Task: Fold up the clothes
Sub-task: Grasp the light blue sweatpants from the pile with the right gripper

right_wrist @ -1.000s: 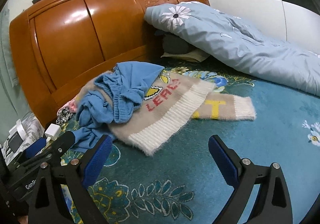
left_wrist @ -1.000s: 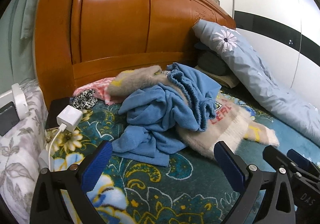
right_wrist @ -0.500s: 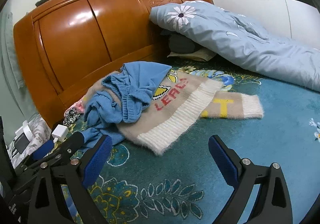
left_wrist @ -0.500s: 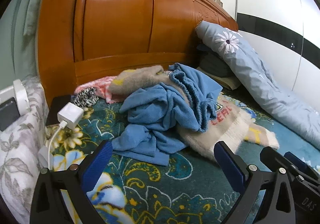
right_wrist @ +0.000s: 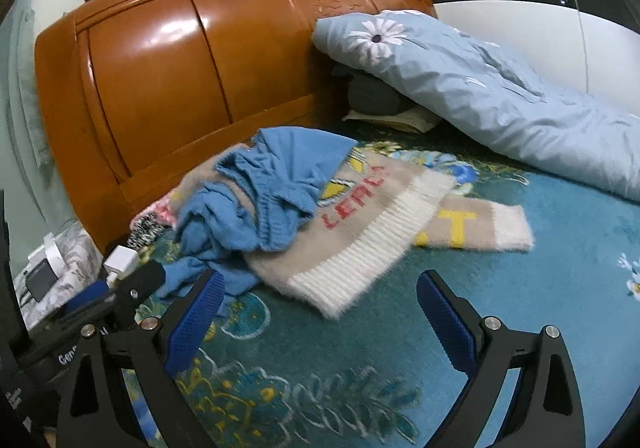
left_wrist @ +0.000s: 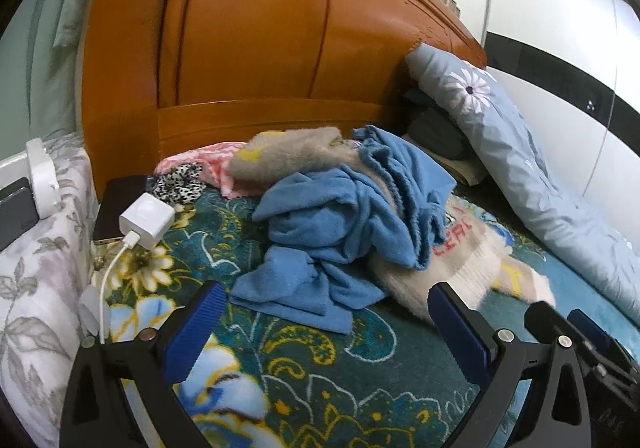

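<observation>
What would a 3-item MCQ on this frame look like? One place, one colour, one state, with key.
1. Where does the blue garment lie?
A. on top of the beige sweater
B. under the quilt
C. on the headboard

2. What colour are the letters knitted on the sweater body?
A. green
B. red
C. black

3. How do the left gripper and right gripper stand?
A. both shut on cloth
B. one open, one shut
C. both open, holding nothing

Key: 1 A, the crumpled blue cloth is heaped over the sweater's upper part; 2 B, red letters show beside the blue cloth in the right wrist view; 3 C, each pair of blue pads is spread wide with only the floral bedspread visible between them.
</observation>
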Tool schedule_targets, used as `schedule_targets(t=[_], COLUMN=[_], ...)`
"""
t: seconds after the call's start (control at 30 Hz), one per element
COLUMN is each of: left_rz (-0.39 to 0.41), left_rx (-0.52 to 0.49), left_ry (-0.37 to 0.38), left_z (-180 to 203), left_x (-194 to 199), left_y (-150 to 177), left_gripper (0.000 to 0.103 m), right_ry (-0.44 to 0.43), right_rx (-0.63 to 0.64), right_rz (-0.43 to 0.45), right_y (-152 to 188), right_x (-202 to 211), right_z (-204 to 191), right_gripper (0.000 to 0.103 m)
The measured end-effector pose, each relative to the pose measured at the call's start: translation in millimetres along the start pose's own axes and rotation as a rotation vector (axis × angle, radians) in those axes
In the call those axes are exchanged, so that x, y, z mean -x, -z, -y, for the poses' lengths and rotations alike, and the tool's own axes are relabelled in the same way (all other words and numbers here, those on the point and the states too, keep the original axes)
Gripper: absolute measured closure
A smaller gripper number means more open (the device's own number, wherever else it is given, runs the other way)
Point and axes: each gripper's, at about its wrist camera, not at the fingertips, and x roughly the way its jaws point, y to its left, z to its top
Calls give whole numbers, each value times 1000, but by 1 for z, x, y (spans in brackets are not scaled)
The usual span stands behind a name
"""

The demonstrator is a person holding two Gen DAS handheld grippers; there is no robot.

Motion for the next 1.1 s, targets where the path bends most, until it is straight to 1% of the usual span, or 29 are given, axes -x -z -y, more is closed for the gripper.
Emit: schedule_targets(t=[0.1, 0.17, 0.2, 0.23, 0.27, 0.33, 0.37, 0.4, 0.5, 0.57, 0.6, 0.63, 0.7, 0.73, 0.77, 0.83, 0.97, 1.03, 1.1], left_rz=[-3, -13, -19, -25, -27, -25, -21, -16, -29, -39, -39, -39, -38, -37, -37, -43, -55, -54, -53], left_rx=[46, 70, 82, 100, 121, 151, 152, 153, 156, 165, 171, 177, 188, 194, 203, 224, 236, 232, 229], left_ry=[-46, -41, -38, -17, 2, 36, 45, 54, 92, 114, 120, 125, 136, 141, 146, 160, 182, 187, 192], left_z=[-14, -25, -31, -36, -40, -46, -46, -47, -44, -44, -45, -46, -48, -49, -51, -54, -55, -53, -51], left_x=[0, -2, -3, -3, -2, -1, 1, 2, 1, -1, -1, -1, 0, 0, 1, 1, 0, 1, 1], left_y=[-2, -3, -3, -4, -4, -5, -6, -6, -7, -7, -7, -7, -7, -7, -7, -6, -6, -7, -7], left_gripper=[0, 0, 0, 0, 0, 0, 0, 0, 0, 0, 0, 0, 0, 0, 0, 0, 0, 0, 0], right_ry=[-80, -113, -133, -147, -153, -162, -166, -169, -164, -154, -165, -177, -207, -234, -266, -339, -559, -654, -732], right_rx=[50, 83, 83, 71, 45, -62, -115, -159, -277, -357, -399, -444, -516, -520, -520, -513, -538, -544, -547], right_rz=[-43, -92, -121, -160, -195, -278, -311, -331, -359, -342, -336, -333, -330, -335, -325, -259, -103, -27, 37], right_y=[-14, -27, -34, -42, -48, -56, -58, -58, -58, -59, -59, -60, -63, -69, -75, -94, -141, -166, -183], right_x=[-21, -40, -51, -65, -78, -111, -125, -137, -169, -183, -185, -185, -185, -182, -177, -158, -109, -80, -56], right_z=[-15, -22, -23, -22, -19, -9, -5, -3, 4, 9, 12, 14, 18, 18, 18, 19, 23, 24, 23], right_gripper=[7, 10, 16, 22, 25, 33, 34, 37, 37, 37, 40, 57, 76, 88, 90, 91, 91, 92, 92])
